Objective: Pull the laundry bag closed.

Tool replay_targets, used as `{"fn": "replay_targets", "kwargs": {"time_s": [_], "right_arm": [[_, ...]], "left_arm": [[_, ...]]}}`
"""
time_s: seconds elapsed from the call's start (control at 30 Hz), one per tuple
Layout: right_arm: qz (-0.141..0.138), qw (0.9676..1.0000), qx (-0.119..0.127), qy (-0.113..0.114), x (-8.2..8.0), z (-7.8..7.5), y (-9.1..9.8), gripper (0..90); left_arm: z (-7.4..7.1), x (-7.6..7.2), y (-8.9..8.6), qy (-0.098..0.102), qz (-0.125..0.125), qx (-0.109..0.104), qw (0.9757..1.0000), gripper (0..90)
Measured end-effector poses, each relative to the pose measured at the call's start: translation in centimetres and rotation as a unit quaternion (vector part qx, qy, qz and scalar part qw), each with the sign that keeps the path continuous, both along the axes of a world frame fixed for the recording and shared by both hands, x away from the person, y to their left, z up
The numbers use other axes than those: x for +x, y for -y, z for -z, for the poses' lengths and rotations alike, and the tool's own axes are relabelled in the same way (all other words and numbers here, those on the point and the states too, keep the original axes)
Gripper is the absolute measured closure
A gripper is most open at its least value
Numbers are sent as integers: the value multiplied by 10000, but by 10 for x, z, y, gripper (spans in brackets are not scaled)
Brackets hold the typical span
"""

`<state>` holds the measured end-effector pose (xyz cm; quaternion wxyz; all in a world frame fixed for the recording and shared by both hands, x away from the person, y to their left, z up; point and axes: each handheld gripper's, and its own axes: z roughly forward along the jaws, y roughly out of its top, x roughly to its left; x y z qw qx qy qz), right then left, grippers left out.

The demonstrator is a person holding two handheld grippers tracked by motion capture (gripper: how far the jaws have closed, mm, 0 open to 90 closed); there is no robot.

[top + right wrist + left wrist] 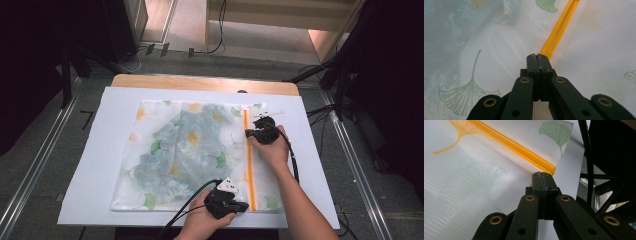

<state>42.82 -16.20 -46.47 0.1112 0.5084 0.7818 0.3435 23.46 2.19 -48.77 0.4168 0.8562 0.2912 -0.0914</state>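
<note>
My left hand (202, 222) comes in at the near edge of the counter (90, 165), wrist low, with the left gripper (239, 206) pointing toward the right, at the near end of the orange zipper (248, 160). Its jaws are pressed flat together; in the left gripper view the tips of the left gripper (543, 175) sit right at the zipper's end (524, 153), and I cannot tell whether any mesh is pinched between them.

My right forearm (305, 210) reaches diagonally up the right side of the counter, the right hand (272, 147) wrapped around the right gripper (257, 131), which points leftward and down at the far part of the zipper. Those jaws are together too. In the right gripper view the right gripper (539, 57) has its tips resting on the zipper line (559, 27), which runs away from them up the picture. Whether the slider is caught there I cannot tell.

The mesh laundry bag (150, 150) lies flat on the white sheet (95, 140) that covers the counter, roughly in the middle. It is white, see-through netting printed with green and orange ginkgo leaves. A bluish floral garment (192, 145) shows through it, bunched toward the centre. The zipper runs near the bag's right edge, from far to near.
</note>
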Motion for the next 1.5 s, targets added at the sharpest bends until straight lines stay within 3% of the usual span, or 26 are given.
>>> {"fn": "replay_targets", "kwargs": {"time_s": [0.13,0.23,0.63,1.07,1.37,1.5], "right_arm": [[131,9998,171,33,3,-1,4,900],[101,9999,45,28,7,3,1,900],[232,9997,6,121,17,0,2,900],[444,9988,69,197,53,-12,-1,900],[722,9969,298,137,78,-15,0,900],[718,9971,243,96,85,-13,-2,900]], "left_arm": [[0,1,0,-45,-12,-19,10000,900],[0,1,0,-73,-16,-12,10000,900],[0,2,0,-84,-14,-19,10000,900],[0,1,0,-96,-4,-22,10000,900],[0,1,0,-71,-5,-3,10000,900],[0,1,0,-59,-9,-3,10000,900]]}}
